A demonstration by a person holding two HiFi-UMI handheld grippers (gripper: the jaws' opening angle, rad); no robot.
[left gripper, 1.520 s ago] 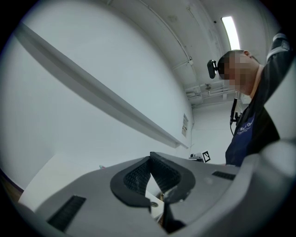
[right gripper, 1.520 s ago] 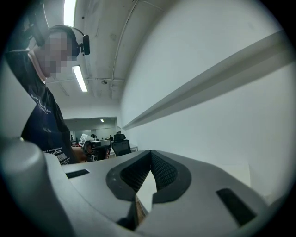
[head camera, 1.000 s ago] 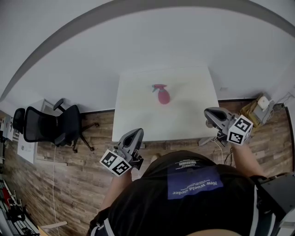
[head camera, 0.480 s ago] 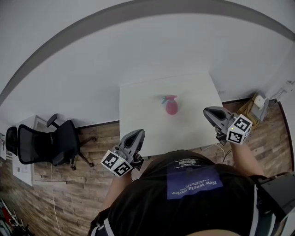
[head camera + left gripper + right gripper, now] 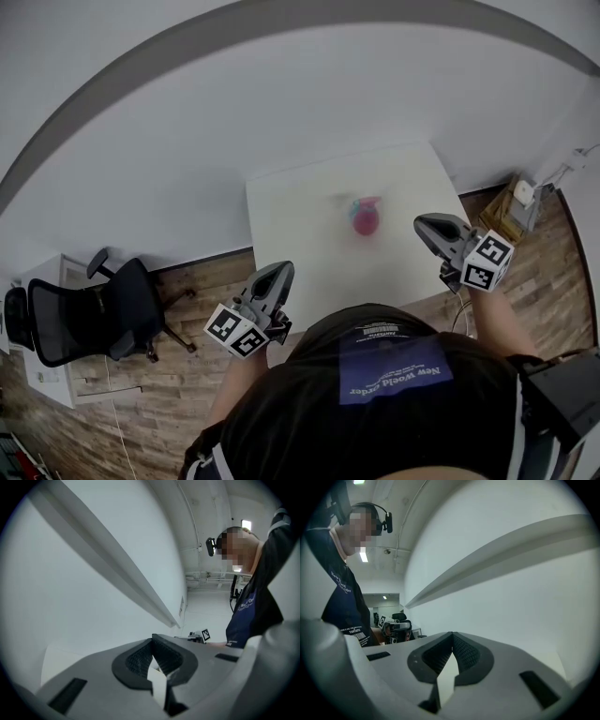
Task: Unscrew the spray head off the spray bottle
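Spray bottle (image 5: 365,218) on table (image 5: 291,234)

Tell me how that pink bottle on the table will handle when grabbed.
The bottle looks small beside the table, so probably light. Its rounded body may slip between jaws. Blurred here, so whether it would tip is unclear.

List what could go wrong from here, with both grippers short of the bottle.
1. The left gripper and the right gripper are both shut and empty. Arriving at the pink spray bottle like that would likely shove it across the white table rather than grip it.
2. Nothing braces the bottle, so twisting the spray head with one gripper alone may just spin the whole bottle.
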